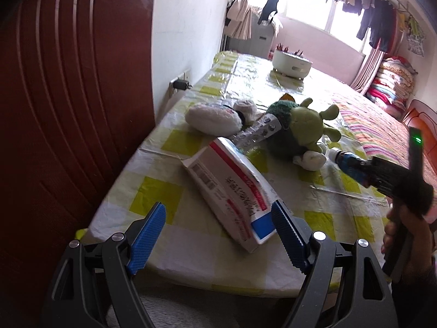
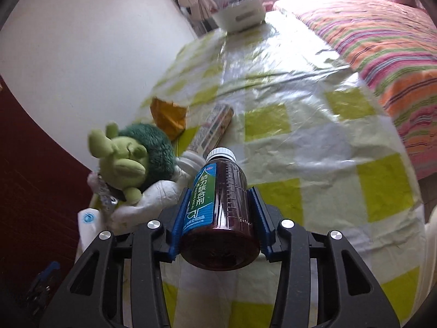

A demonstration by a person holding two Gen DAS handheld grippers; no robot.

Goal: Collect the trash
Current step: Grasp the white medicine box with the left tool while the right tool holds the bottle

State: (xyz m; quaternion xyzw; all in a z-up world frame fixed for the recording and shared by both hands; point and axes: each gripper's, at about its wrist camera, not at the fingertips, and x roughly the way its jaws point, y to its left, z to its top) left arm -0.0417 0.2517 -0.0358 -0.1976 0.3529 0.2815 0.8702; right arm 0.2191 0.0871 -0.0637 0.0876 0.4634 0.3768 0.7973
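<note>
A red, white and blue medicine box (image 1: 232,188) lies flat on the checked tablecloth (image 1: 153,188). My left gripper (image 1: 218,207) hovers open over its near end, and the box's corner rests beside the right finger (image 1: 286,229). A brown medicine bottle (image 2: 226,207) with a blue-green label and white cap is clamped between the pads of my right gripper (image 2: 221,191). In the left wrist view the bottle (image 1: 347,161) and the right gripper (image 1: 387,175) show at the right, above the table. A silver blister pack (image 1: 254,134) leans on the box's far end.
A green plush toy (image 1: 300,125), a white plush (image 1: 213,117) and crumpled white tissue (image 1: 311,160) sit behind the box. An orange wrapper (image 2: 169,114) and a printed tube (image 2: 215,125) lie further back. A white tub (image 1: 292,64) stands far back, a dark red wardrobe (image 1: 68,109) left, a striped bed (image 2: 382,41) right.
</note>
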